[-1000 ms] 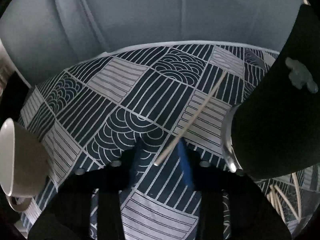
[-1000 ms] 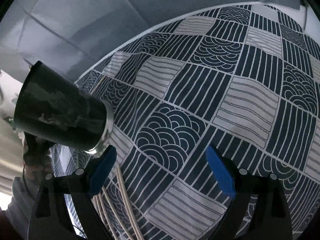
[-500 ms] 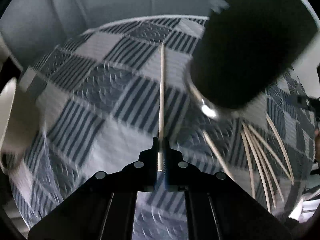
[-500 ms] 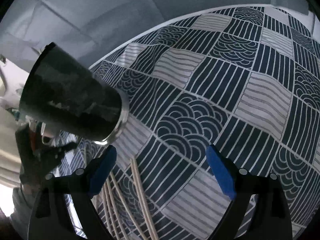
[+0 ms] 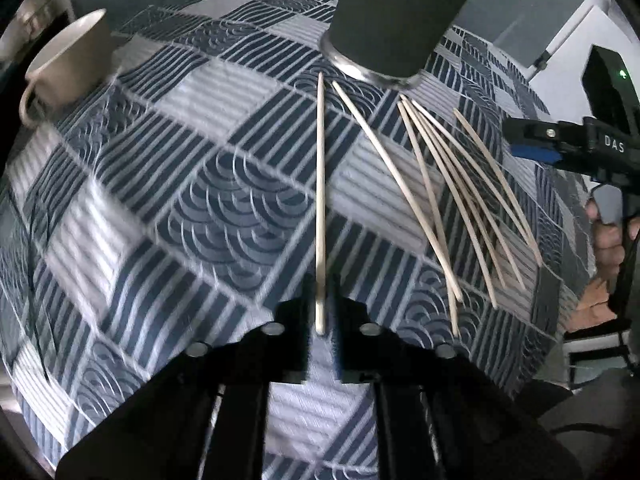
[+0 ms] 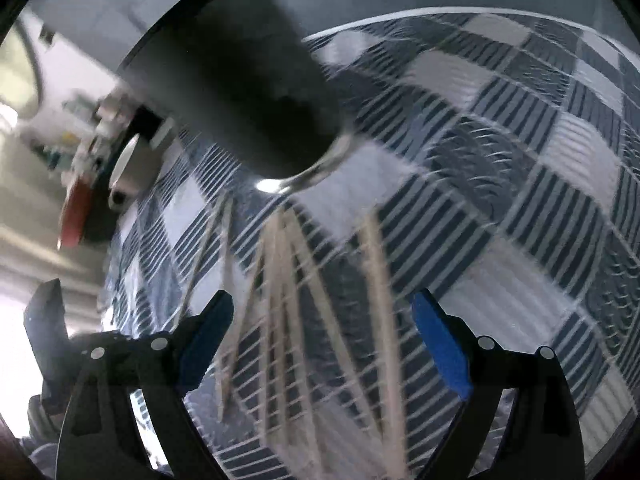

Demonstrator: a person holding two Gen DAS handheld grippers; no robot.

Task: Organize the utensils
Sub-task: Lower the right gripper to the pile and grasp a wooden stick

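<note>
The tall dark cylindrical cup with a shiny metal base [image 5: 400,12] serves as landmark. The left gripper [image 5: 320,316] has a single pale wooden chopstick [image 5: 320,200] between its fingers, the stick's far tip lying just in front of the cup's base. Its jaws are opening, a slim gap showing on either side of the stick, so the hold looks loose or about to be given up. The loose fan of pale wooden chopsticks [image 5: 460,184] lies on the navy-and-white patterned tablecloth [image 5: 200,200], spreading out from near the cup's base, beside the single stick. The right gripper [image 6: 320,344] hangs over this fan, its blue pads wide apart and holding nothing.

To do the step well, the single stick would probably be best laid parallel with the fan, tips level near the cup. A cream ceramic teacup [image 5: 68,60] stands well apart from the dark cup.
</note>
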